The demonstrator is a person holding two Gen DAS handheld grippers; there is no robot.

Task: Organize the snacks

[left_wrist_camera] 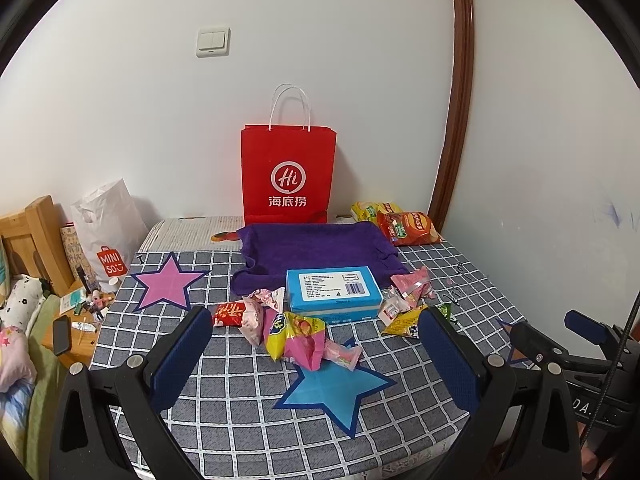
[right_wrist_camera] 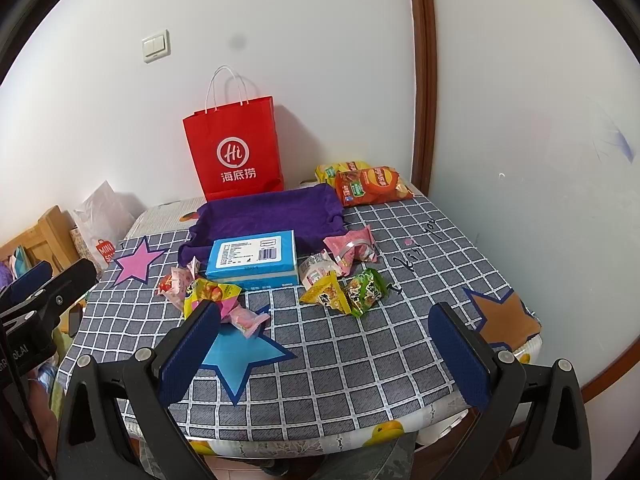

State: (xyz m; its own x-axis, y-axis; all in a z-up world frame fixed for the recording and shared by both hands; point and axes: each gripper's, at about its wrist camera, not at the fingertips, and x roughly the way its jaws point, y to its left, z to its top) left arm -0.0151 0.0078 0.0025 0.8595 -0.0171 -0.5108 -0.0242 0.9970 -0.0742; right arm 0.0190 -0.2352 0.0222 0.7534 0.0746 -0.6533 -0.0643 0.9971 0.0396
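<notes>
Left gripper: the left gripper (left_wrist_camera: pixel 316 344) hangs over the near edge of the checked grey tablecloth (left_wrist_camera: pixel 224 400), its jaws wide apart and holding nothing.
Left cluster: a heap of small wrappers lies just beyond these jaws, a red sachet (left_wrist_camera: pixel 229 314), pink sachets (left_wrist_camera: pixel 256 318) and a yellow packet with fruit print (left_wrist_camera: pixel 294 330) that rests on the far tip of the blue paper star (left_wrist_camera: pixel 332 392).
Middle: the light blue rectangular box (left_wrist_camera: pixel 333 290) lies flat behind the heap, its long axis going left to right, and its far edge lies on the purple cloth tray (left_wrist_camera: pixel 316 248).
Right cluster: a yellow triangular packet (right_wrist_camera: pixel 326 294) and a green packet (right_wrist_camera: pixel 366 290) lie touching, with pink wrapped snacks (right_wrist_camera: pixel 352 250) just behind them, all right of the box.
Far right: a red crisps bag (right_wrist_camera: pixel 370 186) and a yellow crisps bag (right_wrist_camera: pixel 340 170) lie at the far corner, beside the tray.
Right gripper: the right gripper (right_wrist_camera: pixel 324 340) also stands fully open and empty, well short of the snacks.
Key relation: the left heap lies straight ahead between the left jaws, so the left hand seems the nearer one; the yellow and green packets lie ahead of the right jaws.
Destination: I judge the tray, or the red paper bag (left_wrist_camera: pixel 288 176) behind it, will receive the snacks; I cannot tell which.
</notes>
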